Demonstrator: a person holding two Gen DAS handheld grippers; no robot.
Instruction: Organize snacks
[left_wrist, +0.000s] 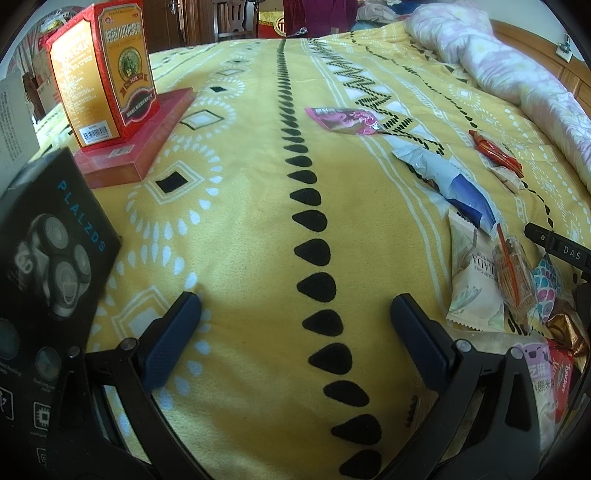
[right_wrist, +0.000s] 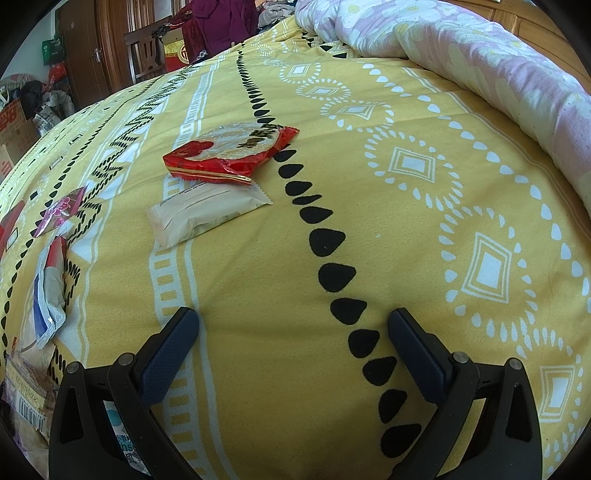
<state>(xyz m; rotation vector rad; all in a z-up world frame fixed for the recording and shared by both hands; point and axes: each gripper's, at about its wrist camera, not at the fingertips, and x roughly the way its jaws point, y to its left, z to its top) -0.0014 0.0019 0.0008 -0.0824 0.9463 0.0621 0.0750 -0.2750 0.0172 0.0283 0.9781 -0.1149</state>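
Snack packets lie scattered on a yellow patterned bedspread. In the left wrist view a pink packet, a white-and-blue packet, a red packet and a heap of packets lie at the right. My left gripper is open and empty over bare bedspread. In the right wrist view a red round-cracker packet rests partly on a cream packet ahead. My right gripper is open and empty, short of them. The pink packet and white-and-blue packet lie at its left.
An orange-red box stands on a flat red box at the far left. A black shaver box stands near my left fingers. A rolled pink floral quilt lies along the right side. Wooden furniture and clutter stand beyond the bed.
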